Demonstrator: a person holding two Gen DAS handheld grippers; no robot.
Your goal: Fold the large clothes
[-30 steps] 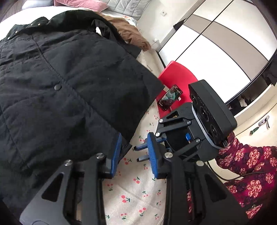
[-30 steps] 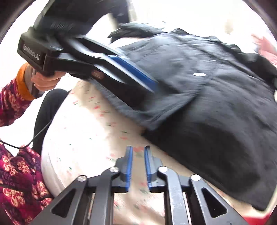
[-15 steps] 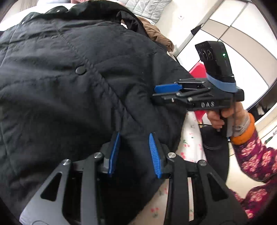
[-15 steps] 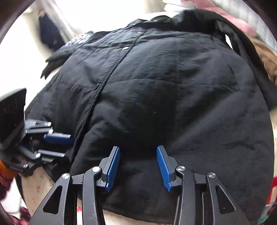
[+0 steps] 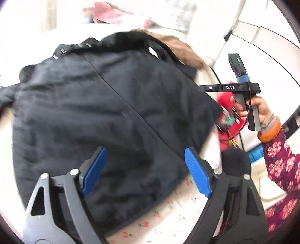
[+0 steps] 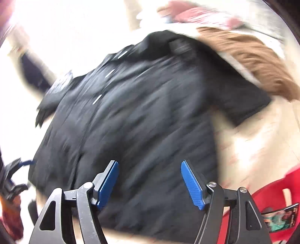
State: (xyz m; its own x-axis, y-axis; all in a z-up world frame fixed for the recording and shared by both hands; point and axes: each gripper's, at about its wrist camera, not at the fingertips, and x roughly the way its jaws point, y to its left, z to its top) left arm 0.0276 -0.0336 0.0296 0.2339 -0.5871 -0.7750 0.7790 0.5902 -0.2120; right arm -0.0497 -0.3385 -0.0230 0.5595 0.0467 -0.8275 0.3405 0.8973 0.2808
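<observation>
A large black quilted jacket (image 5: pixel 105 112) lies spread on a bed, front up, snaps running down its middle. It also fills the right wrist view (image 6: pixel 142 116), blurred by motion. My left gripper (image 5: pixel 145 171) is open and empty, raised above the jacket's lower hem. My right gripper (image 6: pixel 150 184) is open and empty too, above the hem further right. In the left wrist view the right gripper's body (image 5: pixel 240 87) shows side-on at the jacket's right edge, held in a hand.
The bed has a white sheet with cherry print (image 5: pixel 168 221). A brown garment (image 6: pixel 258 62) lies beyond the jacket's collar, with pink and grey pillows (image 5: pixel 120 15) behind. A red stool (image 6: pixel 266 199) with a phone on it stands beside the bed.
Both grippers have opened wider and pulled back and up from the jacket's hem. The jacket now lies spread flat on the bed. Both views are blurred by fast motion.
</observation>
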